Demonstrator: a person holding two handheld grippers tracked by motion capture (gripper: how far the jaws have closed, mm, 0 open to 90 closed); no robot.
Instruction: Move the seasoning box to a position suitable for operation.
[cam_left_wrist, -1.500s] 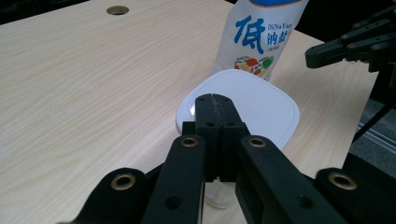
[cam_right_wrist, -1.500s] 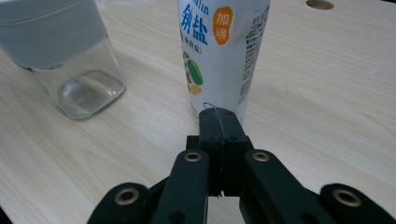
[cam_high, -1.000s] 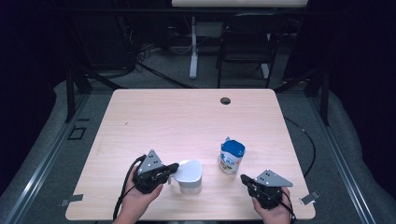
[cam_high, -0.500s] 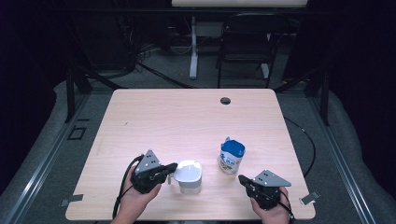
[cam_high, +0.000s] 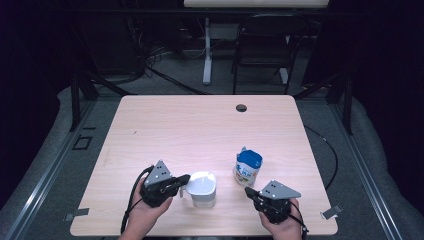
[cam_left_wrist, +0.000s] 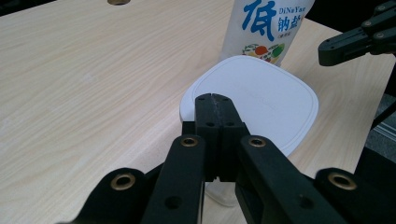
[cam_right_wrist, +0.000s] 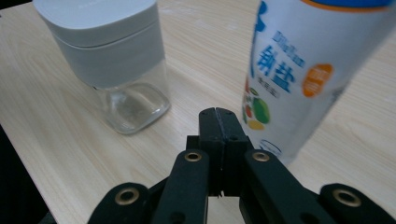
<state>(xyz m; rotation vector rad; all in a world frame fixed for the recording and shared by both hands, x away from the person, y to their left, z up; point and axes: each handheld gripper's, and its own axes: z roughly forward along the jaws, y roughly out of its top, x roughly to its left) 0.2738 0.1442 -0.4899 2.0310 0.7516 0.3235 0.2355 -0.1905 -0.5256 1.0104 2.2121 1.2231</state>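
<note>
Clear jar (cam_right_wrist: 125, 65) with white lid, looks empty, salt bottle (cam_high: 248, 167) beside, left gripper (cam_high: 184, 180) and right gripper (cam_high: 248, 191) both closed, empty

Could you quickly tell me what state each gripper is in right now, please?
Left gripper: closed, holding nothing, tips over the white lid of the jar.
Right gripper: closed, empty, beside the salt bottle.

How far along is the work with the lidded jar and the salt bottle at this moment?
Nothing looks done: the white-lidded jar and the salt bottle stand closed and upright. In hand: the left gripper, jaws shut, sits at the jar's lid. The right gripper, shut, waits near the bottle. Gripping and opening remain.
</note>
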